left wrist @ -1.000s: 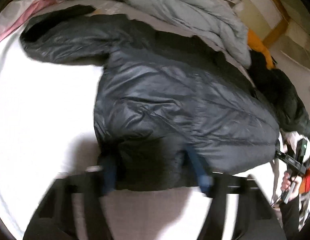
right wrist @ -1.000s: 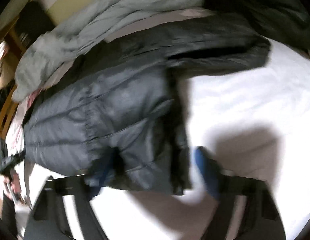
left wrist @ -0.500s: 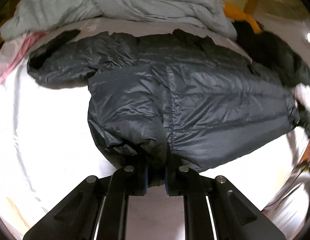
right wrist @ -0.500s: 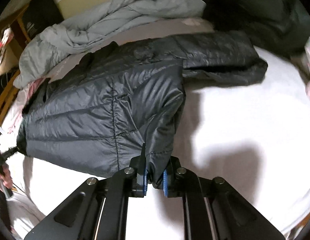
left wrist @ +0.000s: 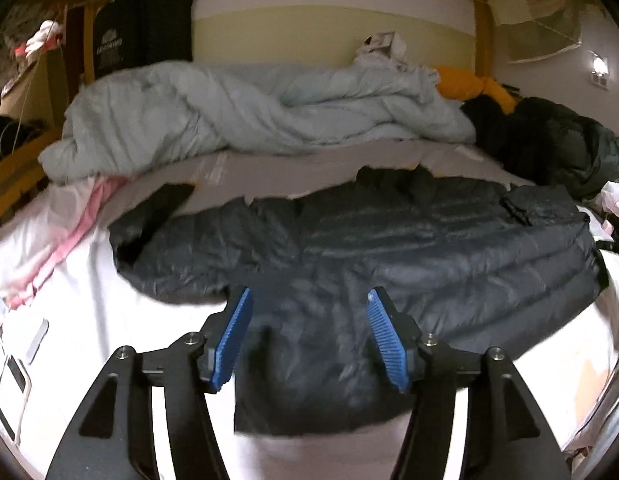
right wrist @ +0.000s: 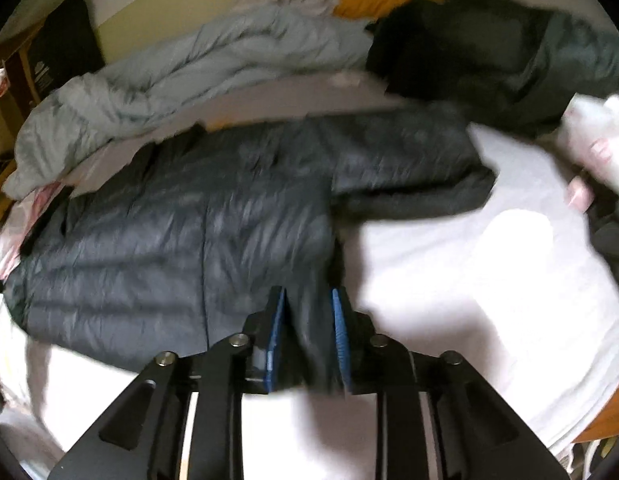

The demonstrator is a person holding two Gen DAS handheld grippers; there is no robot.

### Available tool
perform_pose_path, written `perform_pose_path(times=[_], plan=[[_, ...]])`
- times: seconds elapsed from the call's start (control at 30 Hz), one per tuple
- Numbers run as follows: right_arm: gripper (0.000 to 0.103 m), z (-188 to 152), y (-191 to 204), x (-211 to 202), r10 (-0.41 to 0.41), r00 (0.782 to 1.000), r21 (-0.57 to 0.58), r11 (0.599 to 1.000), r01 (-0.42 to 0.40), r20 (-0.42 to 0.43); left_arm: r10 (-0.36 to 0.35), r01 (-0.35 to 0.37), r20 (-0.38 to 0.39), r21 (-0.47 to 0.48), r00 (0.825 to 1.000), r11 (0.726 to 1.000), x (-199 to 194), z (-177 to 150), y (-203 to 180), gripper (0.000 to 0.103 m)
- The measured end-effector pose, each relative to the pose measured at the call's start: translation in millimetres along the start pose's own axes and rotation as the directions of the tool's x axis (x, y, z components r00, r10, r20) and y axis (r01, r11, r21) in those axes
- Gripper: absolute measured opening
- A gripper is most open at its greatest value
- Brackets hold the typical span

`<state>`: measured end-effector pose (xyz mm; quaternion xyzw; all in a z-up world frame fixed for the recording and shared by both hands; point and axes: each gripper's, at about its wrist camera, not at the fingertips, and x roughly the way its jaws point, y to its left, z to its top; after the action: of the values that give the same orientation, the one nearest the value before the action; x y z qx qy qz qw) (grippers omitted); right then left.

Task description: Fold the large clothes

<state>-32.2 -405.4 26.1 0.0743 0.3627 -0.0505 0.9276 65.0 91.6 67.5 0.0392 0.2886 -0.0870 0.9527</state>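
A dark puffer jacket [left wrist: 429, 264] lies spread flat on the white bed sheet [left wrist: 89, 300], its sleeves stretched left and right. My left gripper [left wrist: 309, 304] is open, with its blue pads [left wrist: 233, 332] wide apart just above the jacket's near hem. In the right wrist view the jacket [right wrist: 169, 240] fills the middle, with one sleeve [right wrist: 409, 184] out to the right. My right gripper [right wrist: 309, 304] has its blue pads a small way apart, with the jacket's hem corner between them; the frame is blurred.
A pale grey duvet [left wrist: 249, 116] is bunched along the far side of the bed. A dark green coat [left wrist: 561, 140] and an orange item [left wrist: 473, 88] lie at the far right. Pink and white fabric [left wrist: 69, 228] lies at the left. A wooden bed frame [left wrist: 483, 40] stands behind.
Both grippers were shut on the jacket's near hem half a second ago. The left has now opened wide and let go; the right jaws have parted somewhat. The jacket lies flatter.
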Motion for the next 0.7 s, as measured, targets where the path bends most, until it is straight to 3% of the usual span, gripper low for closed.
perform_pose_path(times=[0.13, 0.2, 0.27, 0.33, 0.4, 0.53, 0.63, 0.7], plan=[[0.058, 14, 9, -20, 0.002, 0.99, -0.022, 1.0, 0.001, 0.138, 0.0, -0.001, 0.036, 0.04, 0.999, 0.999, -2, 6, -8, 0.063], [0.058, 19, 15, -21, 0.04, 0.987, -0.043, 0.999, -0.033, 0.159, -0.019, 0.018, 0.03, 0.056, 0.999, 0.998, 6, 10, -13, 0.064], [0.058, 25, 26, -11, 0.071, 0.986, -0.068, 0.996, -0.062, 0.148, 0.016, -0.017, 0.011, 0.073, 1.0, 0.997, 19, 12, -21, 0.064], [0.058, 28, 40, 7, 0.036, 0.994, -0.1, 0.995, -0.026, 0.103, 0.068, -0.067, -0.007, 0.101, 0.998, 0.993, 38, 11, -28, 0.064], [0.058, 28, 50, 31, 0.019, 1.0, -0.126, 0.992, -0.016, 0.022, 0.068, -0.061, -0.074, 0.087, 0.995, 0.994, 61, 9, -27, 0.064], [0.058, 18, 48, 80, 0.054, 0.982, -0.078, 0.995, -0.069, -0.182, 0.038, -0.045, -0.22, -0.028, 0.975, 0.999, 101, -6, -13, 0.065], [0.059, 12, 45, 94, 0.095, 0.973, -0.05, 0.993, -0.108, -0.212, 0.001, -0.013, -0.307, -0.038, 0.952, 0.999, 122, -21, -15, 0.065], [0.059, 10, 46, 98, 0.097, 0.972, -0.067, 0.991, -0.114, -0.214, 0.006, -0.015, -0.318, -0.026, 0.948, 1.0, 125, -23, -17, 0.066]])
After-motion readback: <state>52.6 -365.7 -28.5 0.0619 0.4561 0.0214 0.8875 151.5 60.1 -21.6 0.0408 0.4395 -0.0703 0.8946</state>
